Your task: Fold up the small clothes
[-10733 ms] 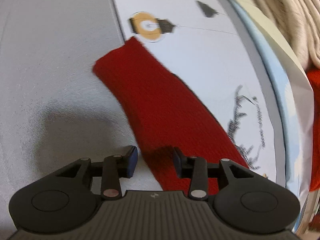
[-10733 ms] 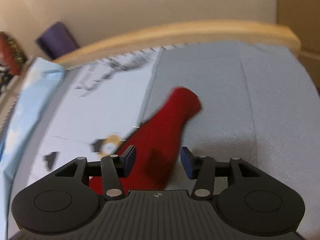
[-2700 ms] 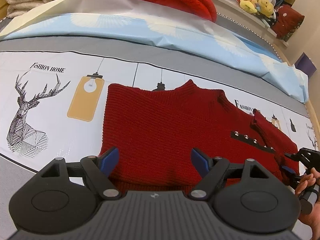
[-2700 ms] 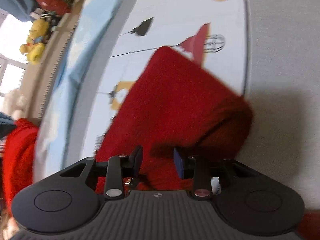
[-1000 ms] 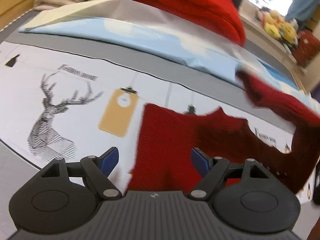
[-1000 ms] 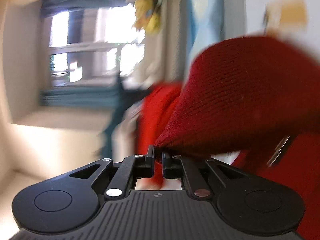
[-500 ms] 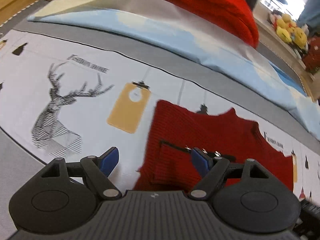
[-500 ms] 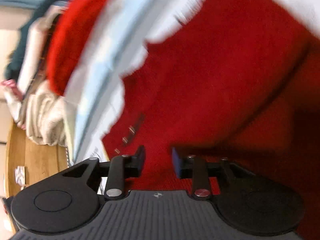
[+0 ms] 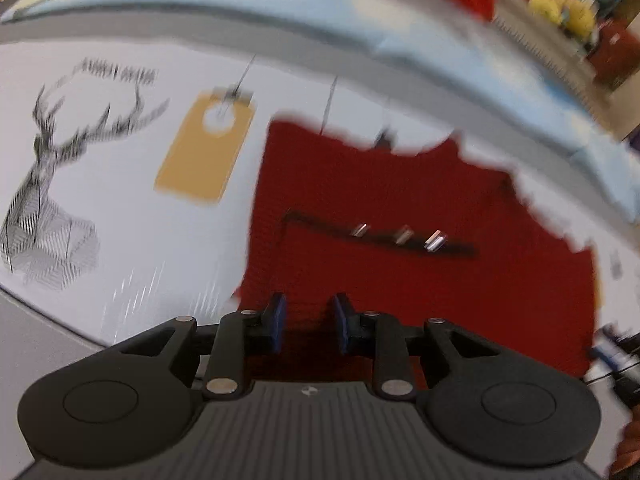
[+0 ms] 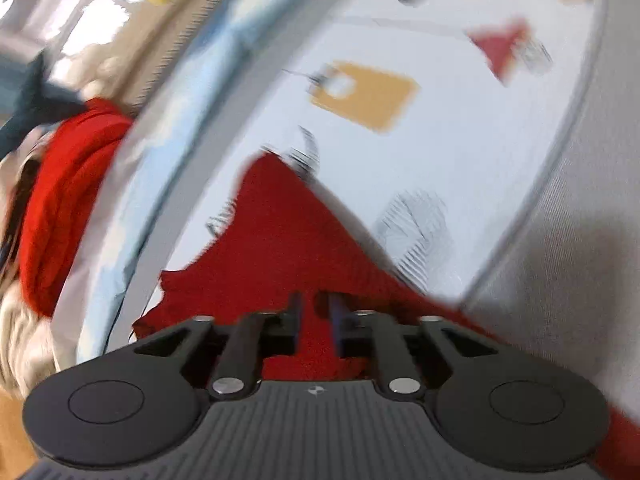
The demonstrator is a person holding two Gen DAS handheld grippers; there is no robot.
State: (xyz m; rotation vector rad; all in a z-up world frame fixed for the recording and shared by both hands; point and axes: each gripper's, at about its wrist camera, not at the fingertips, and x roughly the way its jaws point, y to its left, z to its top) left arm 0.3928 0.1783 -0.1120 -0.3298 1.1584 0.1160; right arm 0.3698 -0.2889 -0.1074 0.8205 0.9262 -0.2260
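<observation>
A small red knit sweater (image 9: 420, 216) lies flat on the printed bedsheet (image 9: 120, 208), a sleeve folded across its front with three shiny buttons (image 9: 400, 236) showing. My left gripper (image 9: 307, 322) is over the sweater's near hem, its jaws narrowed with a small gap and nothing held. In the right wrist view the sweater (image 10: 288, 248) runs up from under my right gripper (image 10: 316, 320), whose jaws stand a little apart above the knit. The right gripper also shows at the left wrist view's right edge (image 9: 612, 352). Both views are motion-blurred.
A red blanket (image 10: 60, 208) and cream knit (image 10: 20, 336) are piled at the head of the bed, past a light blue sheet band (image 9: 360, 28). Yellow plush toys (image 9: 560, 4) sit on a ledge. Grey mattress cover (image 10: 560, 260) lies to the right.
My right gripper carried the sleeve across the sweater and let it go. My left gripper's jaws narrowed from wide open and it moved closer to the hem.
</observation>
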